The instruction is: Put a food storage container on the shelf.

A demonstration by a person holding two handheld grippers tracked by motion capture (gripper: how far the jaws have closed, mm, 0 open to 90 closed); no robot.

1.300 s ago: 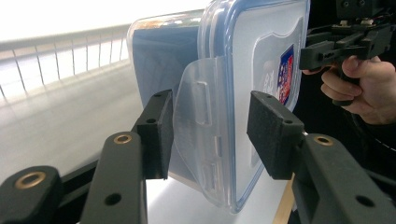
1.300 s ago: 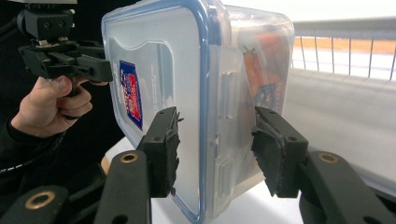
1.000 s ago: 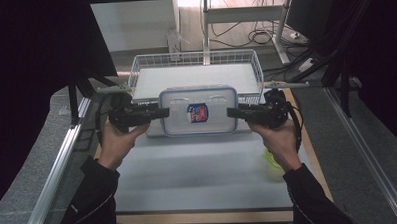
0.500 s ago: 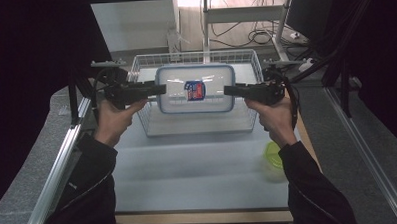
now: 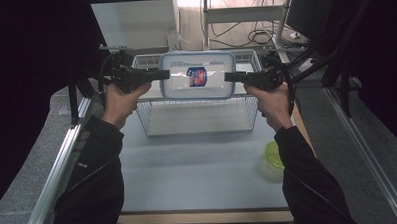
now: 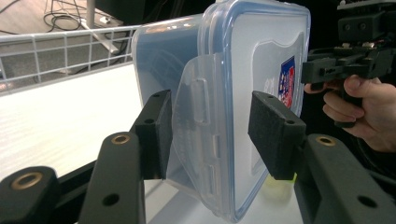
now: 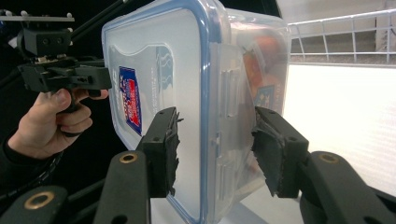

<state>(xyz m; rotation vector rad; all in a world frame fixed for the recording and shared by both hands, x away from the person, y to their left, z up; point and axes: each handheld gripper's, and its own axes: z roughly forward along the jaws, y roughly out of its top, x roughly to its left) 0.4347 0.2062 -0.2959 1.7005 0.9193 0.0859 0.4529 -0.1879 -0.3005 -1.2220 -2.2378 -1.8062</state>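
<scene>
Clear plastic box (image 5: 197, 75) with blue-rimmed lid and a red-and-blue sticker is held in the air above the wire basket (image 5: 199, 123), level, lid up; basket stands on the far part of the pale table (image 5: 188, 167). Left gripper (image 5: 161, 74) grips the box's left end; its fingers (image 6: 154, 133) sit either side of the folded-down side latch, one pad on the lid face, one on the box body, clamped on the box. Right gripper (image 5: 231, 77) holds the opposite end likewise; fingers (image 7: 164, 149) clamped across lid and body, pads looking worn. Green-lidded tub (image 5: 272, 159) rests on the table, near the right forearm, well apart from the basket.
</scene>
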